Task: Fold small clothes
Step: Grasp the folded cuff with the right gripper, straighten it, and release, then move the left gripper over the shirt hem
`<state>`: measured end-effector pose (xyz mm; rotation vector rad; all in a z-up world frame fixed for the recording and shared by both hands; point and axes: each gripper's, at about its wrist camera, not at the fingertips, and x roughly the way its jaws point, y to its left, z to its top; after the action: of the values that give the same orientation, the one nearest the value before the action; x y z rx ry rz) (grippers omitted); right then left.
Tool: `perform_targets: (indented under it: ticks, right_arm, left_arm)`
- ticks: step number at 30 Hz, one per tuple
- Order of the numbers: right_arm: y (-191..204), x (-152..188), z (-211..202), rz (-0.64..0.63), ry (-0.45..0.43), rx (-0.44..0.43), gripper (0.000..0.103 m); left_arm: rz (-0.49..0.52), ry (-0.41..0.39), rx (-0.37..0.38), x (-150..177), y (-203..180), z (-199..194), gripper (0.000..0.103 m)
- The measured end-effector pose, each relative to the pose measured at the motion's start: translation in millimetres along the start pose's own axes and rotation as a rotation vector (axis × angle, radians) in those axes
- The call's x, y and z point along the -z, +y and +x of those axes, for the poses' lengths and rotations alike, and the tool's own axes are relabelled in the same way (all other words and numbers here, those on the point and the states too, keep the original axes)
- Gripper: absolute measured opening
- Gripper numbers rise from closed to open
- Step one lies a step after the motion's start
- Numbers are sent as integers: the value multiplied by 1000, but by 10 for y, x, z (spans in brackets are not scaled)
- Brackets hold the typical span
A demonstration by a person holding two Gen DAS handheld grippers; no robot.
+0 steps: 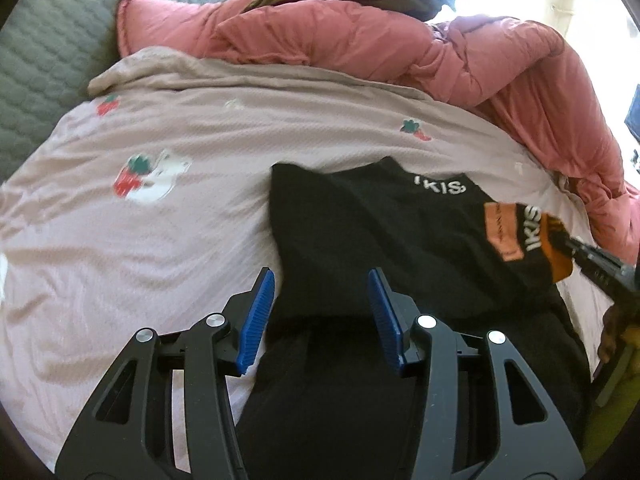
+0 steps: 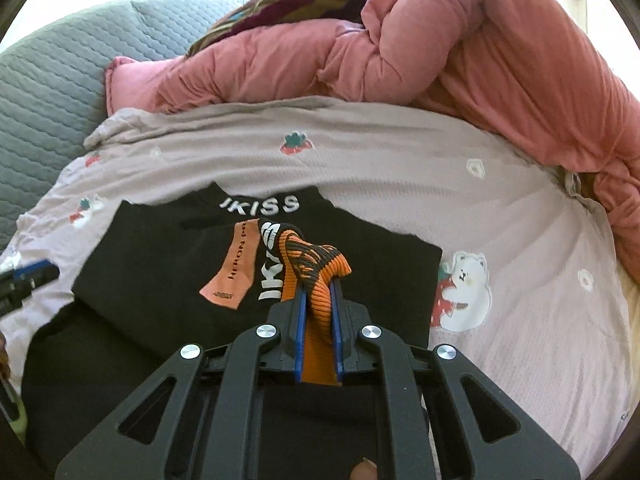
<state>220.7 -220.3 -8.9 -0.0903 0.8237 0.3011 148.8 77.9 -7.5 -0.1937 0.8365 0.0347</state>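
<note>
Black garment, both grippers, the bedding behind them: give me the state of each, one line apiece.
Black garment: lying on the sheet, one orange-striped cuff lifted.
Orange-striped cuff: pinched between the right gripper's pads, raised off the garment.
Right gripper: shut on the cuff.
Left gripper: open, empty, above the garment.
Pink sheet: spread out, wrinkled.
Red duvet: bunched up behind.

black garment (image 2: pixel 168 264) lower part cut off
</note>
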Motion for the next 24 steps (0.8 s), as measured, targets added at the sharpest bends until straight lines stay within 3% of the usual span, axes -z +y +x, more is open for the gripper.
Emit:
perform_targets:
  ticks: [6, 12, 18, 24]
  right_arm:
    - [-6, 8, -12, -5, -4, 14, 10]
    - [-67, 19, 6, -1, 2, 62, 15]
    - [-374, 65, 24, 96, 11, 146, 26]
    - [-191, 114, 16, 44, 16, 105, 30]
  left_arm:
    - [51, 26, 42, -181, -292, 287, 41]
    - [50, 148, 29, -35, -305, 758, 41]
    - [37, 136, 55, 37, -229, 767, 41]
    - [46, 117, 46, 84, -213, 731, 41]
